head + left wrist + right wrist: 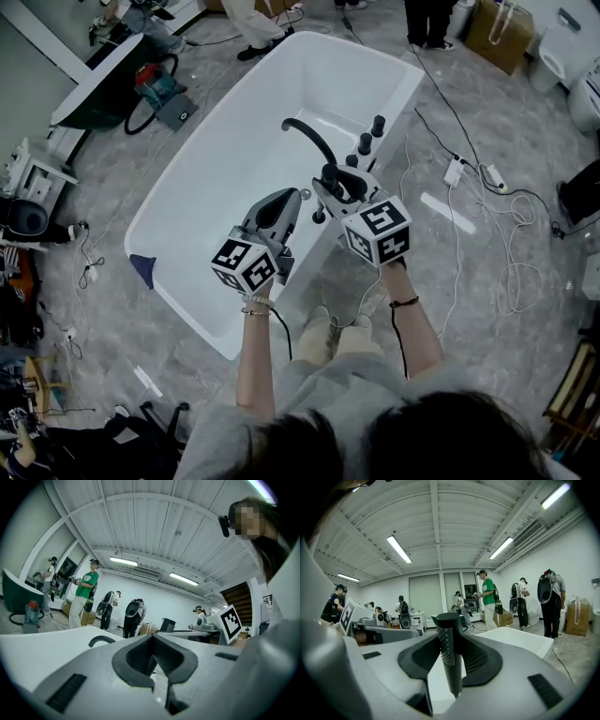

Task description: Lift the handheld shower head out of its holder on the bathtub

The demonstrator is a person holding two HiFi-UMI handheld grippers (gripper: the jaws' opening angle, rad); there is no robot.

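I look steeply down on a white freestanding bathtub (pixel 159 202) standing on a grey stone-patterned tile floor (pixel 487 309). A curved black faucet (pixel 309 136) arches over the tub from its right rim, with 3 black knobs (pixel 370 136) in a row beside it.

The right gripper (pixel 330 185) hangs over that rim, just in front of the knobs. Its jaws are clamped on the black shower head (pixel 450 667), which stands upright between the ribbed pads. Its rounded top rises above them and its narrow lower end shows against the white tub. I cannot tell from here where the holder sits.

The left gripper (pixel 291 199) hovers just beside the right one, over the tub's inside. Its jaws are closed together with nothing between them.

White cables (pixel 506 234) loop across the floor to the right of the tub, near a white power strip (pixel 455 171). A cardboard box (pixel 502 33) stands at the far right. At the far left there is a dark green tub (pixel 103 84) with a red and teal vacuum (pixel 155 84) next to it.

The gripper views show a white ribbed ceiling (pixel 440 522) with strip lights (pixel 398 549), white walls, and several people standing further off, some wearing backpacks.
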